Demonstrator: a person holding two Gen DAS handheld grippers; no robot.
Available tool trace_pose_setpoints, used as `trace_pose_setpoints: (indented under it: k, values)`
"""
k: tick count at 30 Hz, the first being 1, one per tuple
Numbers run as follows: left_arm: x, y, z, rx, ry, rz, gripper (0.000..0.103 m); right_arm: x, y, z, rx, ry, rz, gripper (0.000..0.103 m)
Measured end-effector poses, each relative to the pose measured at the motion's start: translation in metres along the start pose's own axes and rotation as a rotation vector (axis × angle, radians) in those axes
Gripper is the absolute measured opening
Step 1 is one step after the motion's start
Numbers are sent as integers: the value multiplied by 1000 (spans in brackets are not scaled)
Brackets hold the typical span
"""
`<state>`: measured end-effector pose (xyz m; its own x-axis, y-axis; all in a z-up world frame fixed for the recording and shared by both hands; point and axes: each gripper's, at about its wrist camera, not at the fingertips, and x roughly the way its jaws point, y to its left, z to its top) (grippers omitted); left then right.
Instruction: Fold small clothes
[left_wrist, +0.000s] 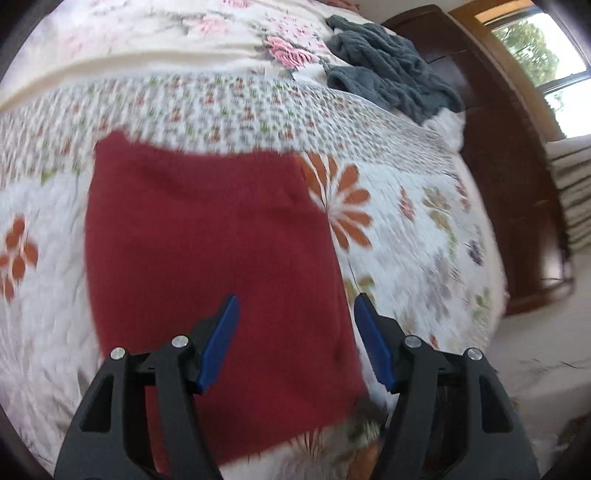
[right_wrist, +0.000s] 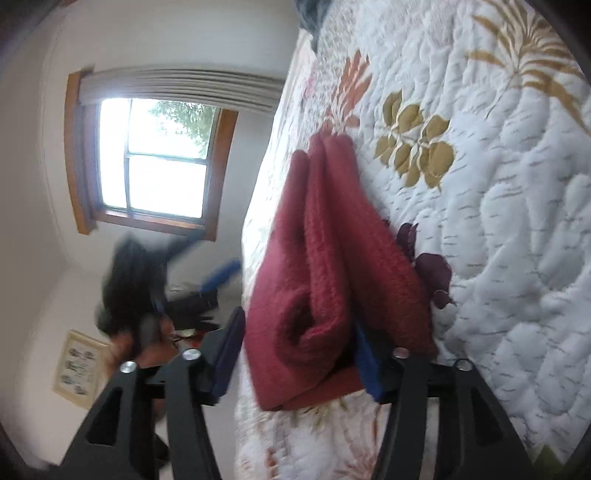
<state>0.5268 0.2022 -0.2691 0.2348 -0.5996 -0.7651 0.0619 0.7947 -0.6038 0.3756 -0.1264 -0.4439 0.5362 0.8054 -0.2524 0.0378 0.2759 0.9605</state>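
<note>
The right hand-held gripper (right_wrist: 297, 354) is spread wide around the thick end of the folded red cloth (right_wrist: 325, 266) on the bed (right_wrist: 498, 221), maybe to pinch it, while the left hand-held gripper (left_wrist: 295, 332) hangs spread and empty above it.
</note>
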Motion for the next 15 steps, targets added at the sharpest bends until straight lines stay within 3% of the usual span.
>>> trace_pose_setpoints:
  k: [2, 5, 10, 13, 15]
  values:
    - [-14, 13, -18, -4, 0, -55, 66, 1, 5, 10, 23, 86, 24, 73]
    - [-25, 36, -37, -47, -4, -136, 66, 6, 22, 32, -41, 201, -49, 76]
    - [-26, 70, -61, -169, -3, -280, 66, 39, 47, 73, -98, 390, -116, 76]
    - [-23, 73, -68, -182, -3, -305, 66, 67, 56, 75, -130, 505, -174, 75]
    - [-23, 71, -71, -165, 0, -319, 66, 82, 65, 71, -177, 555, -227, 64]
